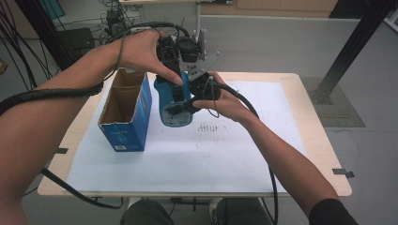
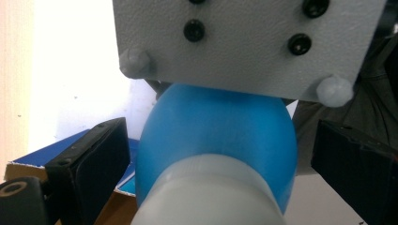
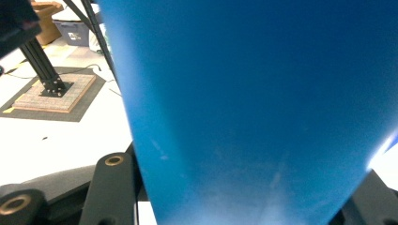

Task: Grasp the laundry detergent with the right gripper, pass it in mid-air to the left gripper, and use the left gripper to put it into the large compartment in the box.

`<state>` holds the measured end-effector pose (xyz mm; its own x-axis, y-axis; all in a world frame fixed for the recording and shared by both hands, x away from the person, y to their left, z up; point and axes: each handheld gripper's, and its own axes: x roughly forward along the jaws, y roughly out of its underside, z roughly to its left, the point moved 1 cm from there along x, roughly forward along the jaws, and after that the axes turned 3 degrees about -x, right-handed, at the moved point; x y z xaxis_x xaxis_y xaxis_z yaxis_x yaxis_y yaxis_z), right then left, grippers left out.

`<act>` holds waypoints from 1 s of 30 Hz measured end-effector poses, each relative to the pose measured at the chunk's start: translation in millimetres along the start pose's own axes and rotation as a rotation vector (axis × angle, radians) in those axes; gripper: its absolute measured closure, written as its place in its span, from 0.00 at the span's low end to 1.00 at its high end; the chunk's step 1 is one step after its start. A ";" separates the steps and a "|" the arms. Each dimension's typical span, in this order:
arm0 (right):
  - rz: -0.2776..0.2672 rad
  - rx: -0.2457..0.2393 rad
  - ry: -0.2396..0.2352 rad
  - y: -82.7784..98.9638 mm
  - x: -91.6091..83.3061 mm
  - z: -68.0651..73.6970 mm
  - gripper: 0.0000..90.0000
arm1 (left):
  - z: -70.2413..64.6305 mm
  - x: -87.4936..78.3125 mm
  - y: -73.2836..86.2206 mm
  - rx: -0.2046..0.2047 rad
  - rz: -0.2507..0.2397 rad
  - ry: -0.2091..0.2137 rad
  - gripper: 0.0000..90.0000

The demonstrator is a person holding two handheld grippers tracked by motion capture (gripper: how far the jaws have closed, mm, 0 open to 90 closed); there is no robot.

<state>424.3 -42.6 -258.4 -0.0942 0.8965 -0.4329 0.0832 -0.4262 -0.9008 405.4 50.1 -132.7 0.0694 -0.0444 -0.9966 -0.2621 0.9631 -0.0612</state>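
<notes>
Above one open box [image 1: 126,112], two tools clasp one blue bottle [image 1: 174,101].

No legible text, brand or number. White print on the blue carton's [image 1: 126,136] front face is too small to read. Faint marks on the white sheet [image 1: 206,127] are indecipherable.

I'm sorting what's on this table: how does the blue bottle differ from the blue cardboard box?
The rounded blue plastic bottle is held up above the table between both tools, while the rectangular blue cardboard box stands on the white sheet, untouched. The bottle has smooth curved sides and a whitish neck; the box has flat sides, open top flaps and a brown inside. The box looks wider than the bottle. Both are blue.
</notes>
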 end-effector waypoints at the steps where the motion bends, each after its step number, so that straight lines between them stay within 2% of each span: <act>1: -0.003 -0.003 -0.001 0.0 0.1 -0.4 0.49 | 0.2 0.2 0.0 0.001 0.003 -0.001 0.06; 24: -0.010 0.010 -0.001 -0.6 -0.7 0.4 0.49 | -0.9 0.3 -0.4 0.005 -0.003 -0.004 0.06; 30: -0.004 0.000 0.006 -0.1 -1.5 -0.4 0.49 | -0.5 -0.2 0.3 0.005 -0.005 -0.006 0.06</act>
<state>424.8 -43.8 -257.6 -0.0882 0.8989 -0.4291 0.0825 -0.4227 -0.9025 404.8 50.2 -132.6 0.0770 -0.0480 -0.9959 -0.2572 0.9641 -0.0664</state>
